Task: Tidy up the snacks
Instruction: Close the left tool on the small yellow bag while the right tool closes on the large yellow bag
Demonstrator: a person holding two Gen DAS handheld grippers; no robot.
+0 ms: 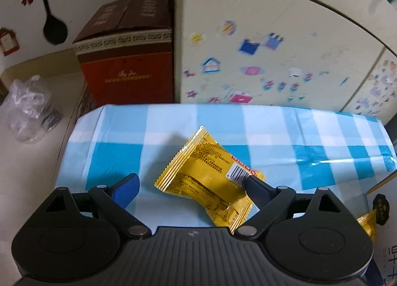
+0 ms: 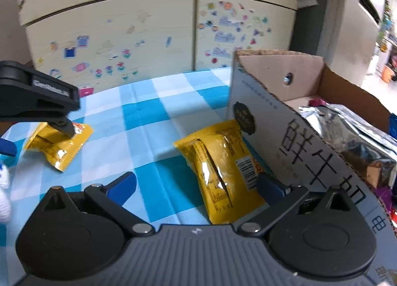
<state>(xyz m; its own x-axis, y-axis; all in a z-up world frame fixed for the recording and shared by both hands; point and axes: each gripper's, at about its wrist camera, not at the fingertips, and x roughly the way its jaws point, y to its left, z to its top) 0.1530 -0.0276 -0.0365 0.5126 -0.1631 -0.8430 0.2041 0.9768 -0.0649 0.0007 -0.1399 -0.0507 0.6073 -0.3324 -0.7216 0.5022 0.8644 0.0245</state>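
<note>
Reaching down over the checked desk (image 1: pixel 119 159), the left tongs (image 1: pixel 191 186) stand wide apart around a yellow snack packet (image 1: pixel 208 174) that lies flat on the cloth; the right-hand finger (image 1: pixel 258 189) overlaps the packet's barcode corner, while the blue-padded one stands clear of it, so nothing is gripped yet. Further right, the right tongs (image 2: pixel 196 186) are also spread wide over a second yellow packet (image 2: pixel 220 172), which lies on the desk with one edge against the wall of the cardboard box (image 2: pixel 280 132). One finger sits in the narrow gap between packet and box. Inside the box, silver and coloured wrappers (image 2: pixel 347 122) already lie.

The step in hand looks like picking up the loose packets, each set of tongs on its own one, to put them in the box. Next, each pair probably needs to settle lower so both pads bracket the packet's body, then close gently, since the slick foil may slip or crumple.
</note>
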